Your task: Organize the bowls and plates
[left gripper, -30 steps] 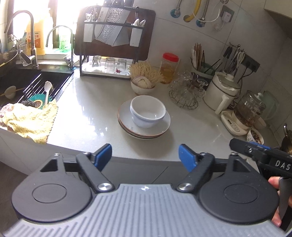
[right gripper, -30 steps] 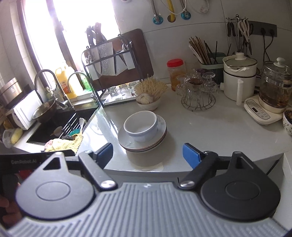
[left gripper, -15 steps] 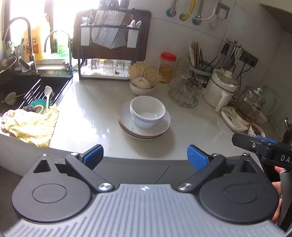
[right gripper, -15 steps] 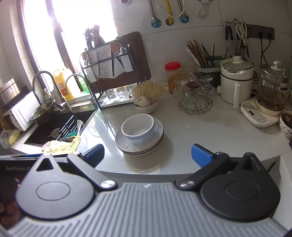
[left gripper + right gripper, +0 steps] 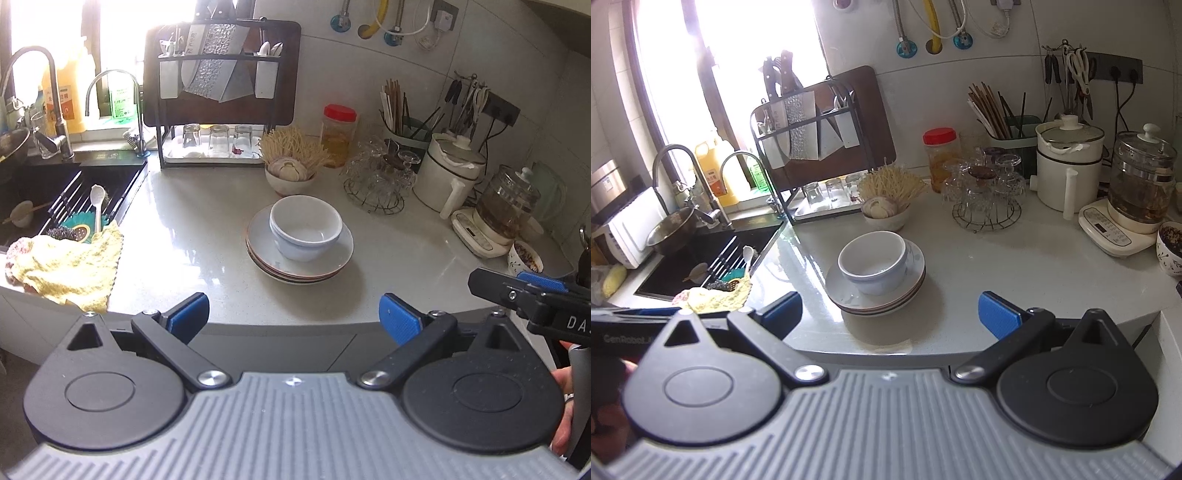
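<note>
On the counter [image 5: 207, 236] dead ahead, your nested white bowls [image 5: 306, 227] sit on the plate stack [image 5: 300, 258]; both left gripper [image 5: 294, 313] and right gripper [image 5: 890, 309] gape empty, roughly equally near

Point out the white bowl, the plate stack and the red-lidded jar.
white bowl [image 5: 308, 221], left wrist view, inner wall.
plate stack [image 5: 266, 240], left wrist view, bare top plate left of the bowl.
red-lidded jar [image 5: 940, 136], right wrist view, lid.

White tiled wall [image 5: 369, 74], pale stone countertop [image 5: 207, 229], black sink [image 5: 701, 254] at left. Bright window [image 5: 738, 55] behind the faucets [image 5: 44, 74], backlit and blown out. Power strip [image 5: 1115, 70] on wall, right.
</note>
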The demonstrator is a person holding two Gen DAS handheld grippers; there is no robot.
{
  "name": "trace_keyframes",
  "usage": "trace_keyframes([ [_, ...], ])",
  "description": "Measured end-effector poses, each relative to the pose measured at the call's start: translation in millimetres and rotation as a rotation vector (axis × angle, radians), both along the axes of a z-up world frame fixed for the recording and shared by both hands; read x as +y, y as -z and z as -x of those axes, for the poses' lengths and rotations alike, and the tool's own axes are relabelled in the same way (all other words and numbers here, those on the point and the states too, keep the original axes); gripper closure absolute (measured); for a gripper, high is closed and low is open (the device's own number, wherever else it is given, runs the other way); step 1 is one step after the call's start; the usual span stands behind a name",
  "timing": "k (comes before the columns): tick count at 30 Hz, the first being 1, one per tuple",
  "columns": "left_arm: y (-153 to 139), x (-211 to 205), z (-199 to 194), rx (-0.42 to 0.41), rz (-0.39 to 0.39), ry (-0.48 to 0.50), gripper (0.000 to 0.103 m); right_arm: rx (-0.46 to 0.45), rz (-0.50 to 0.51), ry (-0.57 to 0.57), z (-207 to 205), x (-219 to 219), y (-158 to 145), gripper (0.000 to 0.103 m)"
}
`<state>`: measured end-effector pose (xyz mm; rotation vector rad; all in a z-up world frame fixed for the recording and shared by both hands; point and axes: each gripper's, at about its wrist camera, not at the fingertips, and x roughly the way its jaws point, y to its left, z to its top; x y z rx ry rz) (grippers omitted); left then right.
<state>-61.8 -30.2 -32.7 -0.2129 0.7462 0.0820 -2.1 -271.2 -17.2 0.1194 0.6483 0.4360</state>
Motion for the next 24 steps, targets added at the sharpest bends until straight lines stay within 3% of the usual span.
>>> trace_keyframes([
  [24,2,-7,15,0.021,-0.025,0.006,0.003,-0.013,0.019,0.034,13,-6,0,0.0],
])
